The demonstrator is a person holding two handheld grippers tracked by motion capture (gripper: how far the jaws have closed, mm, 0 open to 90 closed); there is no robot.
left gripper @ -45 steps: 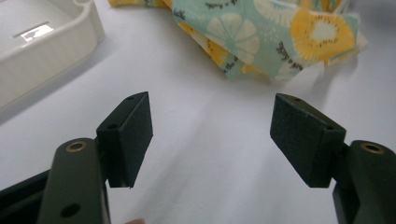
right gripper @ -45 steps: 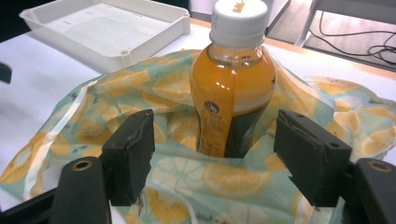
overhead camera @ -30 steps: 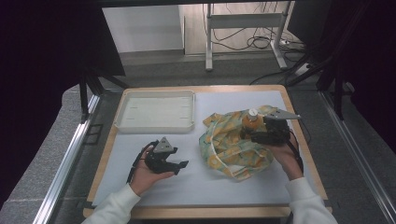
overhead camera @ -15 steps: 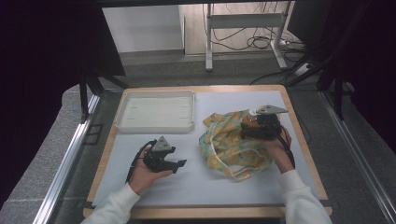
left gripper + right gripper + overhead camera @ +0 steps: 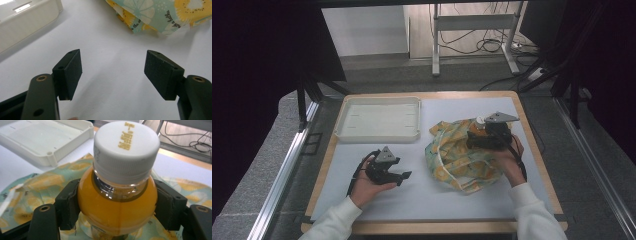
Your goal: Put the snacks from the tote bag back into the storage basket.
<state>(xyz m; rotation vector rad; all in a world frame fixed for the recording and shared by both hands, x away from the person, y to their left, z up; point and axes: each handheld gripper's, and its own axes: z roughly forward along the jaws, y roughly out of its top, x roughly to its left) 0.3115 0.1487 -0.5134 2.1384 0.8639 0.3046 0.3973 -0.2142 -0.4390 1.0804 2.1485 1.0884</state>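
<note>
The bottle of orange drink is located on the patterned cloth, at the right half of the desk, with its long axis upright and its white cap uppermost. In the right gripper view the bottle is seen directly between the jaws of the right tool, which have just been closing around it. Both pads are set against the rounded shoulder below the cap, one on each side, so the bottle is judged to be pinched across its width. Because the grip lies high on an upright body, any lift is best taken straight along that axis; a tilt would let the rounded shoulder slide in the pads.

The left tool is seen in the high view well apart from the bottle, resting low over the bare desk in front of the white tray. Its jaws are spread wide, and nothing is held between them in the left gripper view, where an edge of the cloth lies ahead and to the right. The right tool is therefore the nearer one, and the coming move depends on it alone. The tray lies to the left of the bottle, beyond the cloth edge.
</note>
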